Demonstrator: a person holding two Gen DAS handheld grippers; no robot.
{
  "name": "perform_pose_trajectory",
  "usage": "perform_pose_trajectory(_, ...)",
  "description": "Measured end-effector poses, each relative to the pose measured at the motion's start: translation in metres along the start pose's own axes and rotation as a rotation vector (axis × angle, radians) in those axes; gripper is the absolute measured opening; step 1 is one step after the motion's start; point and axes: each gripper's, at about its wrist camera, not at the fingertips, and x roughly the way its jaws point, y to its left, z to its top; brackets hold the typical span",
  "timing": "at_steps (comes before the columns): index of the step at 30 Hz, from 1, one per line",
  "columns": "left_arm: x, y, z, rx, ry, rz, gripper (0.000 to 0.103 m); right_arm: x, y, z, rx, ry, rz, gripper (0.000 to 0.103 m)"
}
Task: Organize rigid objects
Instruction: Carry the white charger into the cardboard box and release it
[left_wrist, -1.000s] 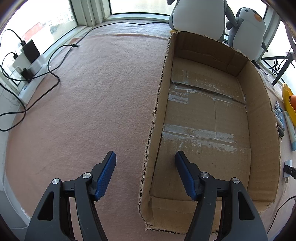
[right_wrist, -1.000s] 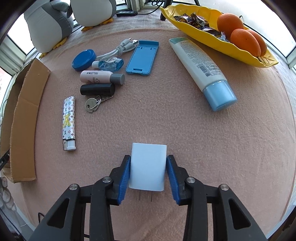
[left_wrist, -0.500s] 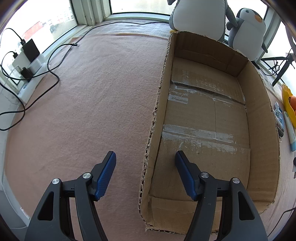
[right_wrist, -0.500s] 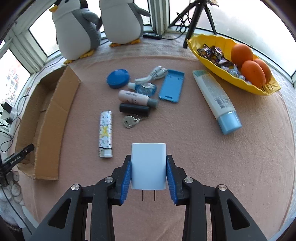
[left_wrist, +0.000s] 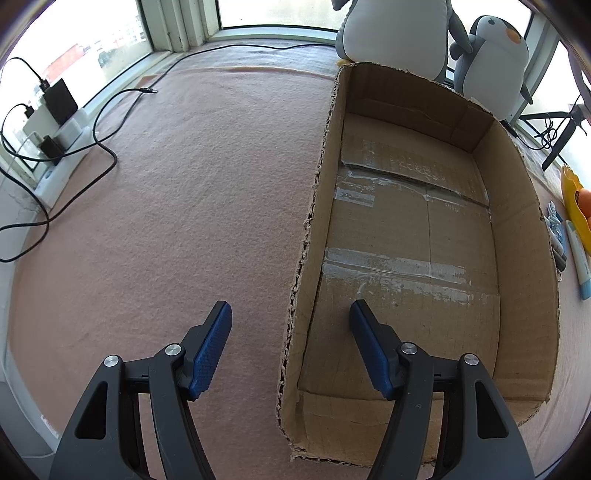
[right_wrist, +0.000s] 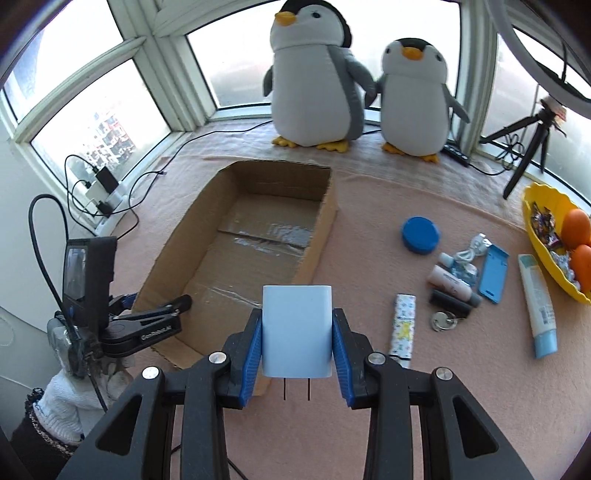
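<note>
My right gripper (right_wrist: 297, 349) is shut on a white plug adapter (right_wrist: 296, 330), prongs pointing down, held in the air above the near right corner of the cardboard box (right_wrist: 325, 236). The box (left_wrist: 517, 236) holds nothing that shows. My left gripper (left_wrist: 290, 325) is open and empty, its fingers astride the box's left wall near the front corner; it also shows in the right wrist view (right_wrist: 155, 317). On the carpet right of the box lie a patterned lighter (right_wrist: 403, 325), keys (right_wrist: 441, 320), a black tube (right_wrist: 450, 301), a beige bottle (right_wrist: 448, 282), a blue lid (right_wrist: 421, 234), a blue stand (right_wrist: 493, 273) and a cream tube (right_wrist: 537, 304).
Two plush penguins (right_wrist: 314, 85) stand on the sill behind the box. A yellow dish (right_wrist: 532, 229) with oranges and sweets is at the far right, a tripod (right_wrist: 524, 147) behind it. Cables and a power strip (left_wrist: 55, 136) lie at the left by the window.
My right gripper has lifted the plug adapter off the carpet and swung left toward the box, which now fills the view. My left gripper has not moved.
</note>
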Motion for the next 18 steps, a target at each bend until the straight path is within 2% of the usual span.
perform_pose_trajectory(9, 0.000, 0.000, 0.000, -0.005, -0.001, -0.003, 0.066, 0.035, 0.062, 0.007, -0.113, 0.019, 0.047, 0.032)
perform_pose_trajectory(18, 0.000, 0.001, 0.000, -0.007, 0.000, -0.003, 0.066, 0.049, 0.079, 0.003, -0.155, 0.040, 0.068, 0.033)
